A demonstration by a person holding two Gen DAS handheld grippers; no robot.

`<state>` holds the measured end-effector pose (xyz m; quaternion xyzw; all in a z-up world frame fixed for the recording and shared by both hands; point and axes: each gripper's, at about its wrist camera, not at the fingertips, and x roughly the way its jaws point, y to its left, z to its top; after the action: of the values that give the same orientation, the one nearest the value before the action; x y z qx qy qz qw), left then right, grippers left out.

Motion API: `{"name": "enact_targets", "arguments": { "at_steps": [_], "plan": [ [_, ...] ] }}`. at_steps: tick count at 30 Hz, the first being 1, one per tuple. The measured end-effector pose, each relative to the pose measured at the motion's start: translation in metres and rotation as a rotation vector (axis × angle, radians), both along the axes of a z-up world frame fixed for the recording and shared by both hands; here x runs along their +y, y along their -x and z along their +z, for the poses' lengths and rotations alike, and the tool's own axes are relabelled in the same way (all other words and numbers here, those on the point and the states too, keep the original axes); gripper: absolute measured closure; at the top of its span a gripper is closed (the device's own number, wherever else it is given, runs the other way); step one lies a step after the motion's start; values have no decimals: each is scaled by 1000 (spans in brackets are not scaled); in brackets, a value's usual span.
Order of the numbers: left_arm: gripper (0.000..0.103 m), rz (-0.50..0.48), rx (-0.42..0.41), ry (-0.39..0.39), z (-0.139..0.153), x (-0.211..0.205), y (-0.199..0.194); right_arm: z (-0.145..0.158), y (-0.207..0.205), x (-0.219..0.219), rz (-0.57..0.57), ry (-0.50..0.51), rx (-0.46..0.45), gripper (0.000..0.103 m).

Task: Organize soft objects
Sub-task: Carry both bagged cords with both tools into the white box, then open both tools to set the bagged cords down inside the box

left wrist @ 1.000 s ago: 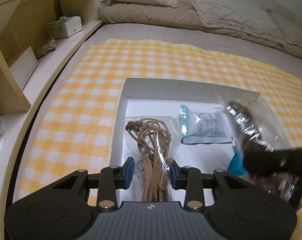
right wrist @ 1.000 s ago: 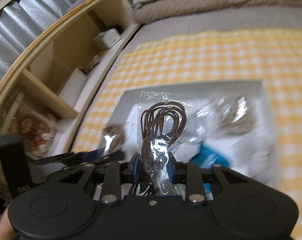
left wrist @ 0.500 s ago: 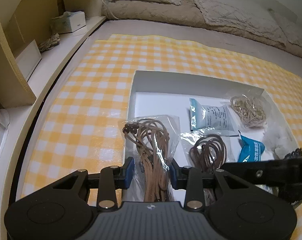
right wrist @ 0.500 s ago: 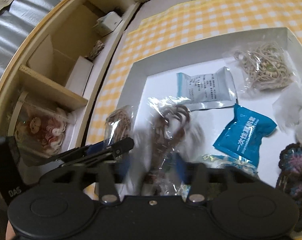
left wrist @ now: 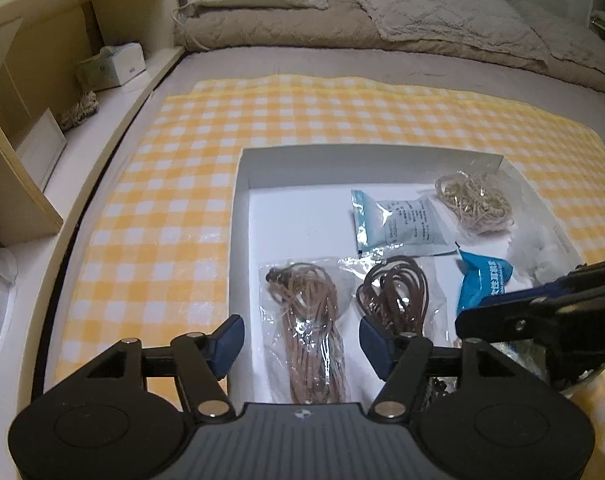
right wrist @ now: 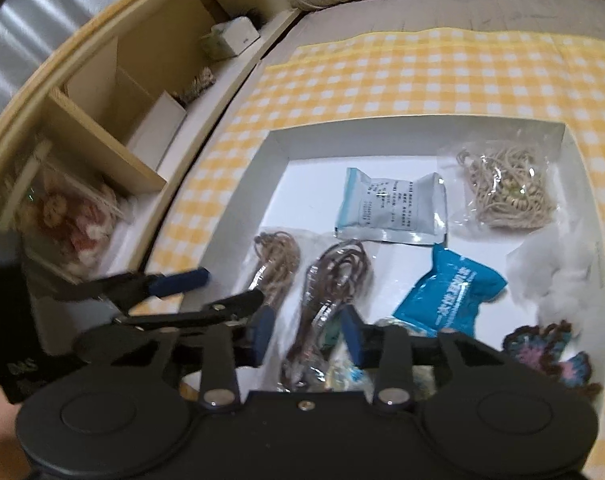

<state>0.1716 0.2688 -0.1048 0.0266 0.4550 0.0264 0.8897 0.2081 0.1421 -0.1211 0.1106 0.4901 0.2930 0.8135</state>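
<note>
white tray on yellow check cloth on the bed; contents: tan cord bag front-left, dark brown cord bag just beside it on its right, pale sachet behind, blue sachet, beige string bag at back right, white fluff, crochet piece front-right. left gripper: fingers opening, pads clear of the tan bag lying between them, i.e. released. right gripper: fingers closing w/ the dark brown bag betw. them; pads look short of the plastic, so not yet a grip. step, as judged: settle both cord bags side by side. to do well: back left fingers off straight w/o dragging film; right should pinch the bundle, not loose film. both bags' long axes run front-to-back, loop ends toward the tray's far wall, roughly parallel.
</note>
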Motion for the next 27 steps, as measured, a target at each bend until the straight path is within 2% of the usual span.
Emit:
{"name": "enact_targets", "arguments": {
  "at_steps": [3,8,11,14,19,23,27],
  "plan": [
    [38,7,-12,6,5,1,1,-2,1,2,24,10,-15,84],
    [37,12,-14,-6,6,1,3,-2,-1,9,65,-28,-61,89],
    [37,9,-11,-17,5,1,3,-10,-2,17,107,16,-68,92],
    [37,8,-10,-14,5,1,3,-24,-3,22,119,56,-31,95],
    [37,4,-9,-17,6,0,4,-34,-2,24,138,89,-42,96],
    [37,12,-24,-10,11,-1,7,-27,1,21,145,87,-57,96],
    [37,21,-42,-4,18,-3,11,-7,7,11,153,76,-109,96]
  ]
}}
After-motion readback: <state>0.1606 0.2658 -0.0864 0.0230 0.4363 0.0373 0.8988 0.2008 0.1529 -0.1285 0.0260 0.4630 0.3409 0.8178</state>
